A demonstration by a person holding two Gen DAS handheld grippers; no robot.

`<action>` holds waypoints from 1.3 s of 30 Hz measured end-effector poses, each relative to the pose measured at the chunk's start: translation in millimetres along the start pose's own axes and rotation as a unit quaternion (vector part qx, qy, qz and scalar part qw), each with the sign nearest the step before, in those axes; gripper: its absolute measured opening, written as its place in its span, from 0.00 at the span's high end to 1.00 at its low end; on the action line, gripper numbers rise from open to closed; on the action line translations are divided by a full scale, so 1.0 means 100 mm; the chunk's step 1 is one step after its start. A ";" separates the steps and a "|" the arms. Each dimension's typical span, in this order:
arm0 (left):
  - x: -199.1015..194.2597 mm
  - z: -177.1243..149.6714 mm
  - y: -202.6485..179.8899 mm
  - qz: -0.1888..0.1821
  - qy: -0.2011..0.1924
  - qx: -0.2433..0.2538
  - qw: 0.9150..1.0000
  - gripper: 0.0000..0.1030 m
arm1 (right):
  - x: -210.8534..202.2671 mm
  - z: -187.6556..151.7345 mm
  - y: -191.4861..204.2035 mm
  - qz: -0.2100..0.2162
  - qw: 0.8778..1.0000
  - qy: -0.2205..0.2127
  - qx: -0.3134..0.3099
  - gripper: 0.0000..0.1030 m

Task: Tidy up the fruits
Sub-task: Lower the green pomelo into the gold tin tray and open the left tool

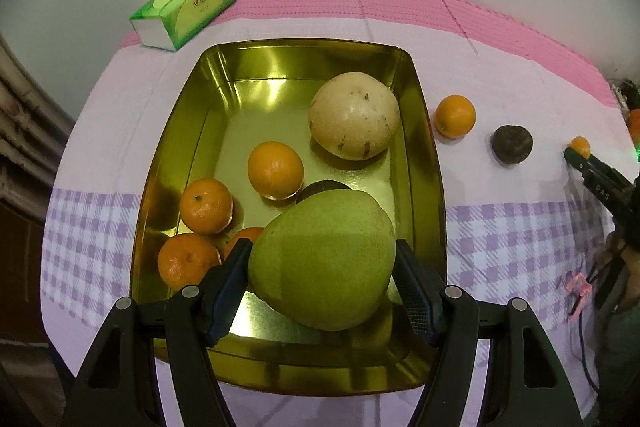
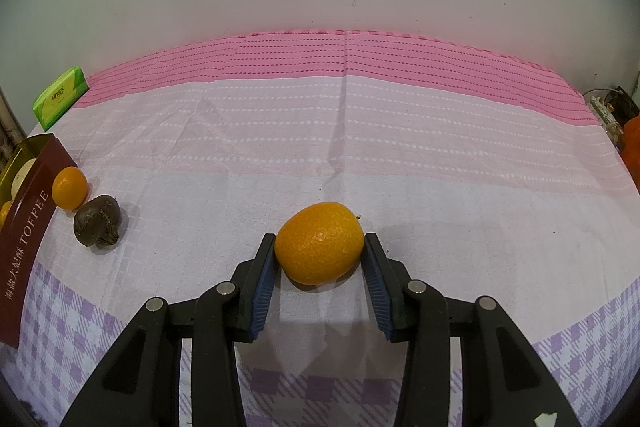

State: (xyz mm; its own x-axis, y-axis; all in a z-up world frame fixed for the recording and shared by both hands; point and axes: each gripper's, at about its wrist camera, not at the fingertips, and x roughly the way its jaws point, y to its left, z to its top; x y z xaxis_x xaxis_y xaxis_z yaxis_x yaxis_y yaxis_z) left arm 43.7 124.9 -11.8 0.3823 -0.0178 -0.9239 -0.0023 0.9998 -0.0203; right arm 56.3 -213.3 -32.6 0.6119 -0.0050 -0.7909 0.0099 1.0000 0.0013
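Your left claw (image 1: 324,267) clamps the big green pomelo (image 1: 322,259) low inside the gold metal tin (image 1: 424,155), tight against its right wall; your right claw (image 2: 320,247) pinches a small orange citrus (image 2: 320,242) on open worktop (image 2: 400,167).

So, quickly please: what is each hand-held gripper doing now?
Left hand-held gripper: closed on the green pomelo, over the gold tin.
Right hand-held gripper: closed on a small orange.

Green tissue pack (image 1: 185,9) on tablecloth (image 2: 400,155)
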 end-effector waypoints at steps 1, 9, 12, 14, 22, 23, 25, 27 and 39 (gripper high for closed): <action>0.01 -0.01 -0.03 -0.001 0.001 0.003 1.000 0.33 | 0.00 0.00 0.00 0.000 1.000 0.000 0.000 0.60; -0.04 -0.08 -0.03 -0.004 -0.004 0.010 1.000 0.32 | 0.00 0.00 0.00 0.000 1.000 0.000 -0.001 0.60; -0.04 -0.10 -0.02 0.009 -0.008 0.011 1.000 0.32 | 0.00 0.00 -0.01 -0.001 1.000 0.000 -0.001 0.60; -0.05 -0.10 0.02 0.004 -0.009 0.004 1.000 0.32 | 0.00 0.00 0.00 -0.001 1.000 0.000 -0.001 0.60; -0.04 -0.10 0.05 0.004 -0.004 0.005 1.000 0.32 | 0.00 0.00 0.01 -0.001 1.000 0.000 -0.001 0.60; -0.04 -0.11 0.05 0.005 -0.003 0.006 1.000 0.32 | 0.00 0.00 0.00 -0.001 1.000 0.000 -0.001 0.60; -0.04 -0.10 0.07 0.001 -0.002 0.004 1.000 0.32 | 0.00 0.00 0.01 -0.001 1.000 0.000 -0.001 0.60; -0.08 -0.09 0.09 -0.019 -0.007 -0.001 1.000 0.32 | 0.00 0.00 0.01 -0.001 1.000 0.000 -0.001 0.60; -0.36 0.04 0.12 -0.019 -0.050 -0.006 0.999 0.30 | 0.00 0.00 0.01 -0.002 1.000 -0.001 -0.003 0.61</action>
State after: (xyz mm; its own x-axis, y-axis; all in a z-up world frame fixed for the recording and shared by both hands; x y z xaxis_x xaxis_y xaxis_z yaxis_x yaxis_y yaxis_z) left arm 33.2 137.2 22.9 0.4721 -0.0533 -0.8799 0.0021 0.9982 -0.0594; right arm 56.3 -212.0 -32.2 0.6132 -0.0091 -0.7898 0.0075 1.0000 -0.0056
